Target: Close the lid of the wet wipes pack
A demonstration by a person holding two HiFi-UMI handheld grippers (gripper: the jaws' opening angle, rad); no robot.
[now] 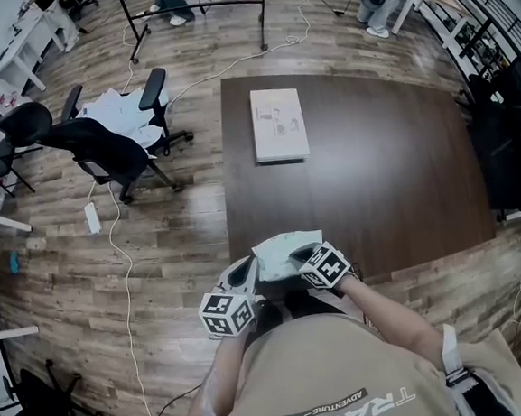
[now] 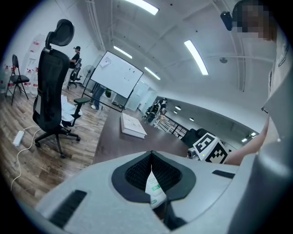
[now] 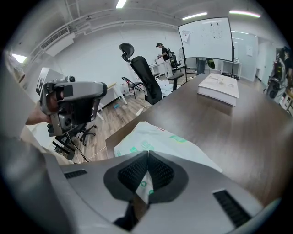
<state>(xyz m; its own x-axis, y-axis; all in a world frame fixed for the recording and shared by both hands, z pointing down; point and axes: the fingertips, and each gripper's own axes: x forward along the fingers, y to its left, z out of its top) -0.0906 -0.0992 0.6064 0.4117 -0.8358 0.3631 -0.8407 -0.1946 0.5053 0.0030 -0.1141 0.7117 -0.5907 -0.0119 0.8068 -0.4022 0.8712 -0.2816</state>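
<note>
The left gripper point(image 2: 151, 155) is clamped on a thin edge of the wet wipes pack point(image 1: 284, 248), which hangs in the air just over the near edge of the worktop point(image 1: 393, 173), close to the person's chest. The pack is a soft white pouch with green print, slightly crumpled. The right gripper point(image 3: 147, 153) pinches its other side. No view shows the lid plainly, so I cannot tell whether it is shut; closing it looks still to do.

wipes pack point(image 1: 282, 249) at table point(image 1: 375, 174) edge, box point(image 1: 279, 125) beyond
</note>
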